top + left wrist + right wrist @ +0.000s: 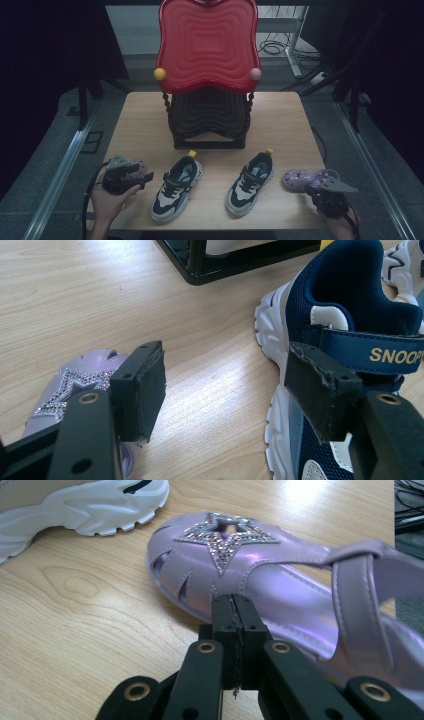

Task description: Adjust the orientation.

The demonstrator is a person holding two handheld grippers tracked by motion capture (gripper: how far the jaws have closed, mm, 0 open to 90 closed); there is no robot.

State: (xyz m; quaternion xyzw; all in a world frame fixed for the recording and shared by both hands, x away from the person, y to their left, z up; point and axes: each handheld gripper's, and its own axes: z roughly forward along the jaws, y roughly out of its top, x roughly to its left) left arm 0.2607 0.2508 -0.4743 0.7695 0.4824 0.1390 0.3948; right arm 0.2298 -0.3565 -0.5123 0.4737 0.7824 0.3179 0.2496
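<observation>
The left tongs [145, 177] sit low at the person's left, held in the left hand [111, 197], jaws spread wide with nothing between the pads. The right tongs [234, 611] — gripped from below by the right hand [345, 224] — have their jaws pressed fully together.

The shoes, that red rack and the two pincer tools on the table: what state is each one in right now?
Left sneaker: upright on the table, strap fastened.
Right sneaker: upright on the table.
Left purple sandal: flat on the table beside the left gripper.
Right purple sandal: flat on the table, not gripped.
Red rack: standing at the table's back.
Left gripper: open, empty.
Right gripper: shut, empty.
</observation>
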